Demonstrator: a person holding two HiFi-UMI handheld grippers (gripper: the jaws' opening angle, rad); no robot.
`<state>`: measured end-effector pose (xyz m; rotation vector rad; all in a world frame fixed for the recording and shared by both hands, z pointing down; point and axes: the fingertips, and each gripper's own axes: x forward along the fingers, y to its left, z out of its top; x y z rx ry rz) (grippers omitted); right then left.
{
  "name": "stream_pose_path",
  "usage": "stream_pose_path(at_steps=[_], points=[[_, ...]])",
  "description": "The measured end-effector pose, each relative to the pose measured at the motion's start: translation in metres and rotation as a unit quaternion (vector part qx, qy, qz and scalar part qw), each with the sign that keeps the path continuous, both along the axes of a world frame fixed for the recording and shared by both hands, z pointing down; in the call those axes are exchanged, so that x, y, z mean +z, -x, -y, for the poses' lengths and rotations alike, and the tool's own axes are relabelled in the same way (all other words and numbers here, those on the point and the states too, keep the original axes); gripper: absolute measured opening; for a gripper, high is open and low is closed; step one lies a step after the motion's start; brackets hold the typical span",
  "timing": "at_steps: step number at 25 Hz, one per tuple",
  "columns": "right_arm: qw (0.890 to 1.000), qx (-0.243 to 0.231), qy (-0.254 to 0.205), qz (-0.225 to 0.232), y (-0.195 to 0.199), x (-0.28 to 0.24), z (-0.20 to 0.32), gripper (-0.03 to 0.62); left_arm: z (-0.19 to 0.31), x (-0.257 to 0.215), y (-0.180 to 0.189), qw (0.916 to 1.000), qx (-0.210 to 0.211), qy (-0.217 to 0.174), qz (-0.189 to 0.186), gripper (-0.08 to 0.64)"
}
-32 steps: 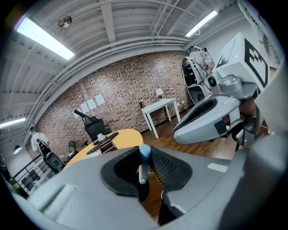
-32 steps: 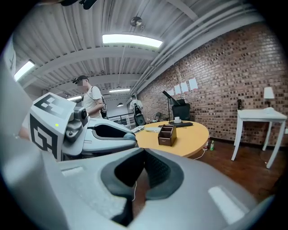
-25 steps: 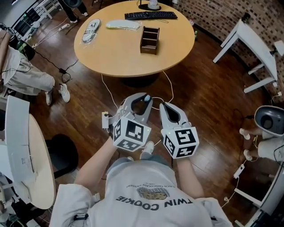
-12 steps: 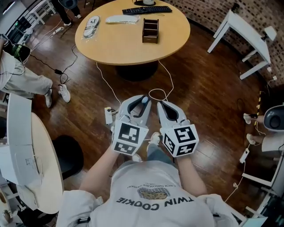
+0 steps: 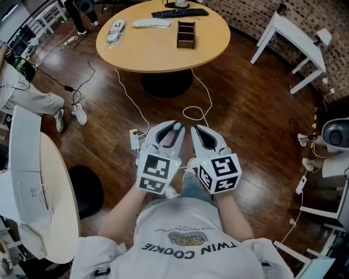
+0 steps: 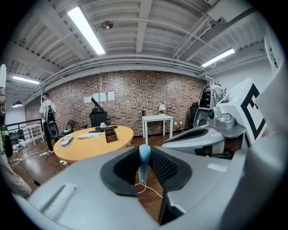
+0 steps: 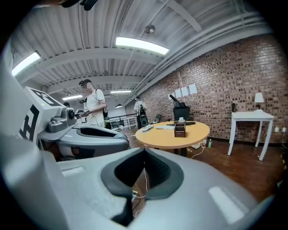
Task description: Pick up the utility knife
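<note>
In the head view my left gripper [image 5: 175, 127] is held over the wooden floor, shut on a light-blue utility knife [image 5: 176, 126]; only its rounded end shows between the pads. The left gripper view shows the knife [image 6: 144, 158] standing upright in the left gripper [image 6: 145, 162], clamped by the black pads. Close beside it on the right is my right gripper [image 5: 197, 130], and the right gripper [image 7: 144, 152] has its tips together with nothing between them. Both point towards the round table [image 5: 158, 52].
The round wooden table carries a keyboard [image 5: 180, 12], a brown desk organiser [image 5: 186, 34] and white items at its far left. A white cable [image 5: 191, 113] and a power strip [image 5: 134, 139] lie on the floor ahead. A white desk [image 5: 294, 32] stands right; a seated person [image 5: 24, 95] left.
Both grippers have drawn back from the round table together, which now lies farther up the head view. The left gripper has rolled slightly, still clamping the knife.
</note>
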<state>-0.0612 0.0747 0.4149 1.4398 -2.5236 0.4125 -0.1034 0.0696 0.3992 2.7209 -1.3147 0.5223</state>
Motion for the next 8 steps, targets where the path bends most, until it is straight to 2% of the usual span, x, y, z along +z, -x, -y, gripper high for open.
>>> stream_pose_path(at_steps=[4,8], points=[[1.0,0.001,-0.003,-0.006,0.008,0.001,-0.019,0.0,-0.018,0.001,0.007,0.9999,0.002,0.004,-0.01,0.075],[1.0,0.001,-0.003,-0.009,-0.001,-0.004,-0.026,0.0,-0.026,-0.004,-0.005,0.9999,0.005,0.005,-0.009,0.075]])
